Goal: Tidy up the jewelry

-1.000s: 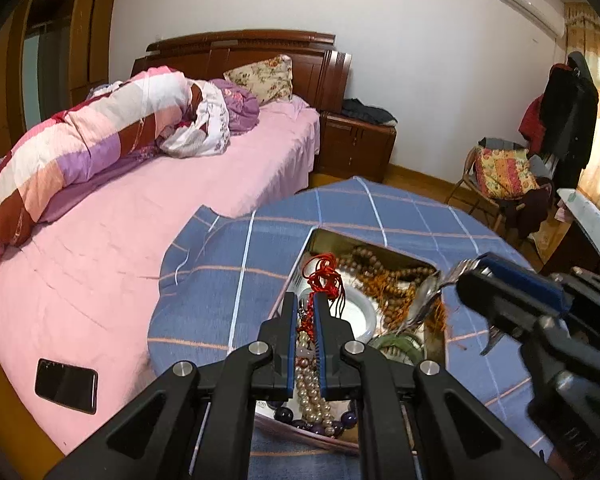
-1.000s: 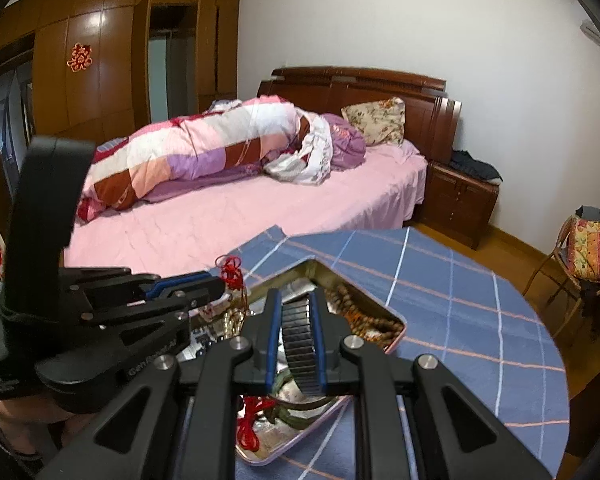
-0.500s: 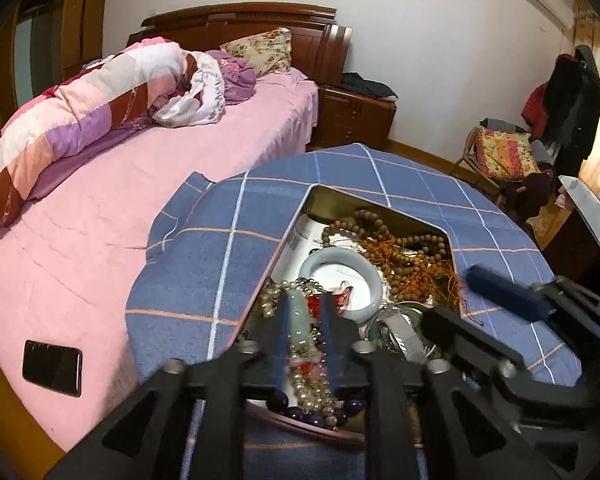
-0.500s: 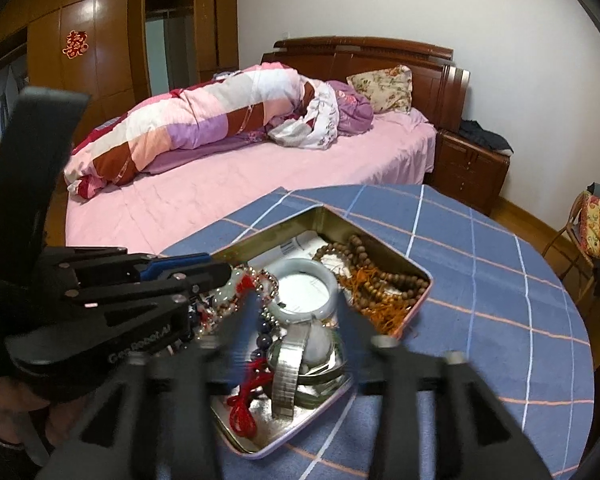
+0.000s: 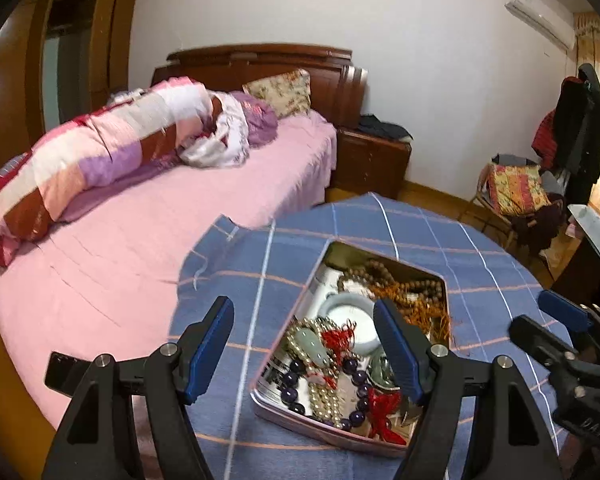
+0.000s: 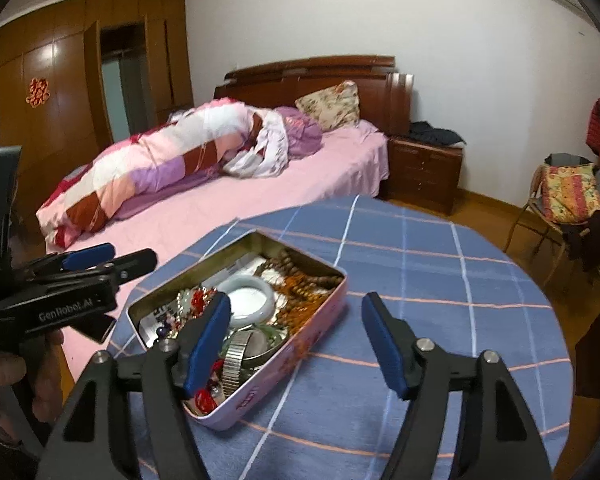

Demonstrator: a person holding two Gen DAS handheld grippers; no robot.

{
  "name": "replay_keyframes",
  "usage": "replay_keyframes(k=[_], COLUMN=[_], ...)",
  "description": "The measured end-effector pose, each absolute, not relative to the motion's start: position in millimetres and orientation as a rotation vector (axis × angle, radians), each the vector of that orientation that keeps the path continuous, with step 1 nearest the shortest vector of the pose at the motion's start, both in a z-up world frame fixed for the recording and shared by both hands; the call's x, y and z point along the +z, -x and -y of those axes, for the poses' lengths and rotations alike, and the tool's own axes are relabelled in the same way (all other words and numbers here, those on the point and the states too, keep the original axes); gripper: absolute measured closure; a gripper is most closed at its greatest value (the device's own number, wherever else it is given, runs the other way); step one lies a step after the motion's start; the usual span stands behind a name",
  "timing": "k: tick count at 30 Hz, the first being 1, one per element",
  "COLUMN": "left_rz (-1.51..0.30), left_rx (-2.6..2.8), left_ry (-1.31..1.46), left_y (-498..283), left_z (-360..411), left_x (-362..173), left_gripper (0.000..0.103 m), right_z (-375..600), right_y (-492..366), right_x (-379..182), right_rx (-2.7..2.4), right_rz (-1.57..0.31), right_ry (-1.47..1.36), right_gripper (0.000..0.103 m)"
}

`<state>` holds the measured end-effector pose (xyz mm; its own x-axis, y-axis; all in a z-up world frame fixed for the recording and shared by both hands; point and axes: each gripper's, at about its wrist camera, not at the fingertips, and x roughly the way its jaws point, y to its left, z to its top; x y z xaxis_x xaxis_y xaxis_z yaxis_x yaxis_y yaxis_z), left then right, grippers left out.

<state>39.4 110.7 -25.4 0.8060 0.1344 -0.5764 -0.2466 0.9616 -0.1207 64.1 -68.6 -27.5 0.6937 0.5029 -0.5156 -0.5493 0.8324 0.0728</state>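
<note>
Now, starting at the left, the left gripper (image 5: 304,344) is hanging with its jaws spread wide and nothing between them, poised over the near-left edge of the tin (image 5: 276,360) sitting on the blue checked table (image 5: 480,264). Inside the tin, everything is lying piled together: a pearl strand (image 5: 320,392) is crossing the purple bead bracelet (image 5: 356,380), red tassels (image 5: 336,338) are resting among them, and the pale jade bangle (image 5: 352,316) is sitting just beside the brown prayer beads (image 5: 396,288). That heap is looking like the danger: pinching one strand could be dragging its neighbours up and over the rim. Moving right, the right gripper (image 6: 296,340) is gaping just as wide and carrying nothing, its left finger over the tin's near end by a metal watch band (image 6: 236,356). A careless nudge could be shoving the light tin across the cloth.
</note>
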Motion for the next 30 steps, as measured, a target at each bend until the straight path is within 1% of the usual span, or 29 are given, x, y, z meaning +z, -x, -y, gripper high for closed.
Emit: replay_keyframes(k=[5,19,30], left_rz=[-0.571,-0.575,-0.576], left_rx=[0.222,0.220,0.220], left_ry=[0.174,0.175,0.170], left_y=[-35.0,-35.7,-35.2], left_z=[-110.9,-109.6,-107.1], left_x=[-19.1,-22.5,-24.1], left_gripper=[0.031,0.031,0.031], right_z=[72.2,71.4,68.1], right_y=[-64.3,-65.1,-63.3], right_x=[-23.1,-27.7,-30.2], right_rx=[0.586,0.592,0.591], right_rz=[-0.530,-0.533,-0.529], right_ry=[0.069,0.066,0.067], right_gripper=[0.029,0.029,0.026])
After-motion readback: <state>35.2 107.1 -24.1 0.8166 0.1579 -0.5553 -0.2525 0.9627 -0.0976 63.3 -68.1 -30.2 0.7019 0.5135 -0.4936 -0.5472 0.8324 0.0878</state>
